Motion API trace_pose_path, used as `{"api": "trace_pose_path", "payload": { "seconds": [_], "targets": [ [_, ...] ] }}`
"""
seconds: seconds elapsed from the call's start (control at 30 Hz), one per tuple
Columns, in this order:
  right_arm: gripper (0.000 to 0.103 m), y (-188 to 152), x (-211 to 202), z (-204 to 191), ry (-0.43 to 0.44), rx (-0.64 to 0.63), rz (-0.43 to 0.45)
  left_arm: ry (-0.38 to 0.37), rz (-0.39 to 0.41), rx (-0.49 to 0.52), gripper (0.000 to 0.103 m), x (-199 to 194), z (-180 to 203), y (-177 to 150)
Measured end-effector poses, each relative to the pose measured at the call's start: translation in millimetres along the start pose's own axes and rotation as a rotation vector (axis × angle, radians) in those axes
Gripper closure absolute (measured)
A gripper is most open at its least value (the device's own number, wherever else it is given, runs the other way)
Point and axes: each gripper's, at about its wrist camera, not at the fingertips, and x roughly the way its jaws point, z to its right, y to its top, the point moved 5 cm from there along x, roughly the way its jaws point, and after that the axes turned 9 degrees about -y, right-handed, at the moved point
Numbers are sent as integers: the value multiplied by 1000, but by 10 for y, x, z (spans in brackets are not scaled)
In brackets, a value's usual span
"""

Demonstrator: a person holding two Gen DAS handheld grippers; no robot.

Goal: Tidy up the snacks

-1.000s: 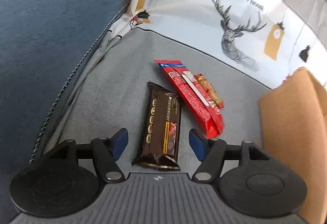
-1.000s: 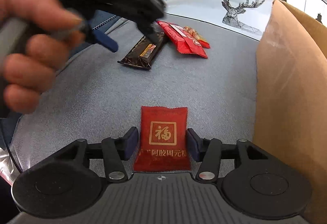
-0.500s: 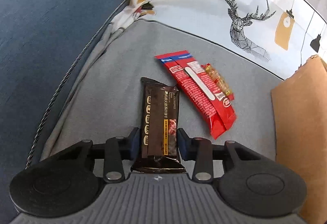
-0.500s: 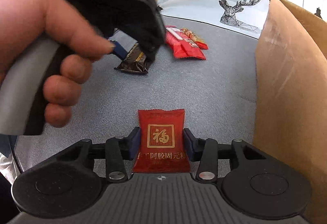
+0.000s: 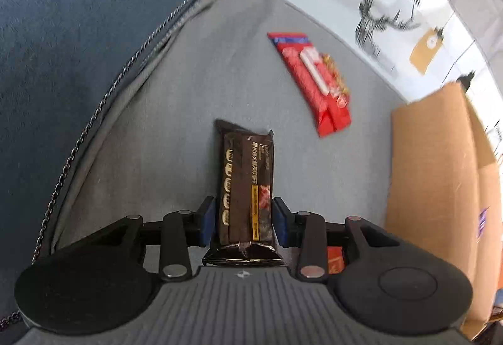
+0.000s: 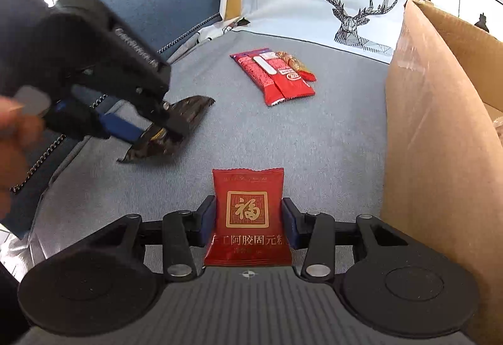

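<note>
Right now my left tongs (image 5: pixel 244 220) are clamped on the dark brown snack bar (image 5: pixel 246 184), the blue pads (image 5: pixel 208 220) pressing its long sides near the end closest to the camera; those jaws have just been closing onto it. From the right wrist view I see that same left tongs (image 6: pixel 147 128) gripped by a person's hand (image 6: pixel 14 137), with the bar (image 6: pixel 182 117) tilted so that its far end points up and away over the grey sofa cushion (image 6: pixel 330 137). My right tongs (image 6: pixel 248 220) are clamped on the red square packet (image 6: pixel 248 213) with the gold character on it, one pad on each side edge; these jaws too have just been closing on it. Further off on the cushion lies a long red wrapper (image 6: pixel 272 77), with a small orange-and-gold candy (image 6: pixel 295 63) touching its far edge, well apart from both held snacks. A cardboard box (image 6: pixel 433 131) stands just beside the red packet on the right, open at the top. Behind the cushion runs a white cover with a deer print (image 6: pixel 358 19), and a blue sofa back (image 6: pixel 163 8) rises on the left.
</note>
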Motion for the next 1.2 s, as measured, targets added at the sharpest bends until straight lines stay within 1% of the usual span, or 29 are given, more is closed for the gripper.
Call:
{"api": "trace_pose_path", "payload": {
  "seconds": [0.07, 0.17, 0.27, 0.33, 0.5, 0.7, 0.83, 1.07, 1.2],
  "targets": [
    [57, -19, 10, -7, -1, -5, -12, 18, -15, 3, 61, 38, -6, -2],
    [57, -33, 33, -16, -7, -15, -23, 15, -11, 5, 59, 74, 13, 30],
    [56, -31, 57, -21, -12, -19, -26, 24, -12, 35, 54, 125, 72, 58],
    [56, -24, 69, -32, -7, -24, -27, 37, -11, 69, 48, 155, 124, 78],
    [55, -12, 81, -58, -11, -39, -18, 67, -6, 127, 46, 242, 247, 98],
    [55, -13, 80, -66, -11, -39, -16, 91, -3, 164, 48, 281, 299, 101],
    [55, -11, 81, -60, -11, -39, -15, 104, 1, 182, 61, 265, 288, 94],
    [56, -7, 58, -45, -15, -29, -8, 109, 4, 205, 62, 258, 296, 89],
    [57, 0, 49, -8, -26, -10, -4, 106, 5, 200, 62, 252, 299, 88]
  ]
}}
